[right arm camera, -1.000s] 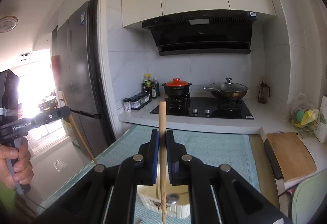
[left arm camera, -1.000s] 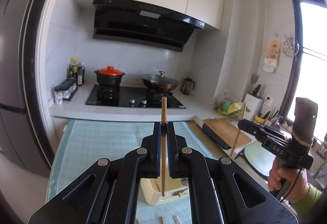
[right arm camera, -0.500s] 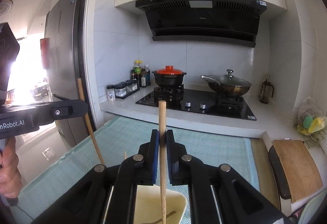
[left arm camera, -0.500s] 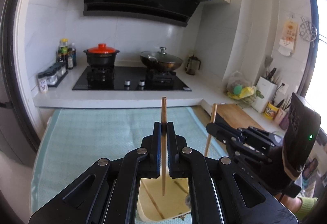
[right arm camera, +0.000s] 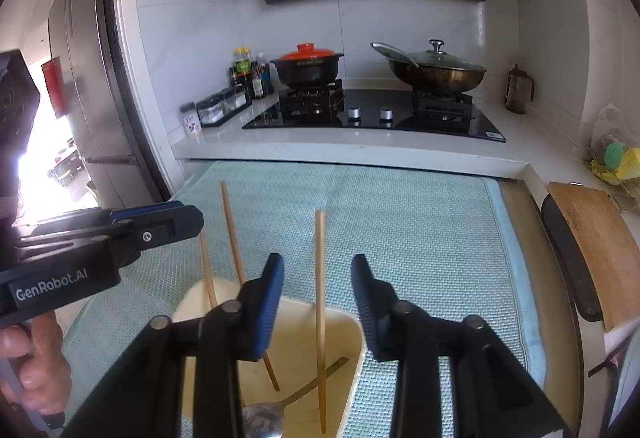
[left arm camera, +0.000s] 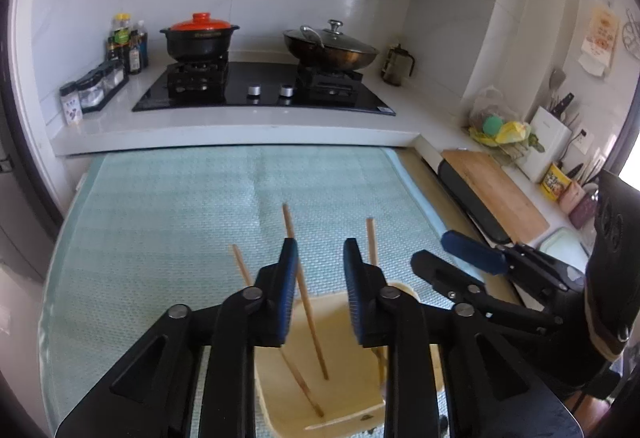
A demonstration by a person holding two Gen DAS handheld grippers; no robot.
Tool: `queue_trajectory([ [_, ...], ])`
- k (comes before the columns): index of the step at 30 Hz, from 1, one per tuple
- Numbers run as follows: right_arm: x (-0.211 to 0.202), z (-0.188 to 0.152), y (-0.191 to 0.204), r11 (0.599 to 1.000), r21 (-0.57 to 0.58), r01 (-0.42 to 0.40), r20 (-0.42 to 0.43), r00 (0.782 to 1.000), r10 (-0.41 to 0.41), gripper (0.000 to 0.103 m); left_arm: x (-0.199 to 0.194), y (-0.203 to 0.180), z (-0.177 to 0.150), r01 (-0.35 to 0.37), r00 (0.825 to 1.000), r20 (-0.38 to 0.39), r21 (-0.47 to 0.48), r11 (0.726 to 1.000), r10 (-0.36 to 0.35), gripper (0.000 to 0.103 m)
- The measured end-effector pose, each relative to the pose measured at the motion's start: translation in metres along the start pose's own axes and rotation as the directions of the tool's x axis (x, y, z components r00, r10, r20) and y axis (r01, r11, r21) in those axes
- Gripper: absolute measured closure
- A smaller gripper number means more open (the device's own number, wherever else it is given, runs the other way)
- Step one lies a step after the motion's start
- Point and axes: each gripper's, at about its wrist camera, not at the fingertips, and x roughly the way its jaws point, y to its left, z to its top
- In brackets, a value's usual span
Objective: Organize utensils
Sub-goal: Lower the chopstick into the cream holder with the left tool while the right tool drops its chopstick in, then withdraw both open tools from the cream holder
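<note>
Left tool (left arm camera: 320,266): jaws opening, pads apart. One chopstick (left arm camera: 305,290) stands in the gap, leaning against or just beside the left pad; contact with the pad cannot be told, and the right pad is clear of it. Its lower end rests inside the cream holder (left arm camera: 340,390) directly below the tool.

Two more chopsticks near this tool: one (left arm camera: 241,265) just left of the left finger, one (left arm camera: 371,242) rising behind the right finger. Both drop into the same holder.

Right tool (right arm camera: 318,278): jaws opening, pads apart. A chopstick (right arm camera: 320,302) stands nearly upright midway between the pads, touching neither, its foot down in the holder (right arm camera: 348,366) beneath the tool. A spoon (right arm camera: 264,416) lies in the holder bottom, below the left finger.

The left tool (right arm camera: 160,224) shows at the left of the right wrist view, gripped by a hand (right arm camera: 28,366). The holder sits on a pale green mat (left arm camera: 200,198) over the surface, ahead of and under both tools.
</note>
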Motion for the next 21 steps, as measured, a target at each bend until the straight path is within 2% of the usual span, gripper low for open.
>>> queue_trajectory([
  [1,-0.009,0.004,0.0,1.0,-0.003,0.001,0.016,1.0,-0.001,0.063,-0.012,0.002,0.003,-0.006,1.0,0.019,0.003,1.0,0.006,0.063],
  [5,-0.062,0.012,0.003,0.999,-0.04,0.012,0.089,0.996,-0.008,0.062,-0.073,0.008,0.003,-0.037,0.997,0.07,0.044,0.998,0.034,0.051],
  [6,-0.078,0.011,0.004,0.999,-0.05,0.01,0.109,0.994,-0.005,0.062,-0.092,0.008,-0.001,-0.052,0.996,0.079,0.068,0.996,0.046,0.045],
  [7,-0.095,0.008,0.006,0.998,-0.061,0.01,0.127,0.992,-0.002,0.059,-0.11,0.008,-0.005,-0.068,0.995,0.086,0.093,0.993,0.06,0.038],
  [9,-0.129,-0.002,0.012,0.996,-0.087,0.018,0.15,0.989,-0.004,0.054,-0.147,0.009,-0.02,-0.092,0.992,0.095,0.148,0.985,0.079,0.033],
  [11,-0.16,-0.019,0.019,0.993,-0.121,0.02,0.152,0.988,-0.001,0.052,-0.184,0.009,-0.043,-0.126,0.989,0.105,0.202,0.971,0.106,0.026],
  [13,-0.188,-0.042,0.024,0.987,-0.155,0.035,0.147,0.989,-0.012,0.052,-0.217,0.01,-0.071,-0.17,0.982,0.121,0.244,0.955,0.144,0.015],
  [15,-0.214,-0.069,0.029,0.981,-0.183,0.057,0.152,0.988,-0.029,0.052,-0.243,0.015,-0.103,-0.205,0.976,0.129,0.261,0.943,0.176,0.01],
  [18,-0.24,-0.112,0.037,0.973,-0.211,0.095,0.147,0.987,-0.064,0.052,-0.266,0.026,-0.154,-0.217,0.975,0.108,0.237,0.947,0.196,0.009],
  [21,-0.258,-0.154,0.044,0.968,-0.21,0.135,0.147,0.983,-0.106,0.052,-0.271,0.031,-0.204,-0.223,0.974,0.081,0.2,0.954,0.21,0.009],
])
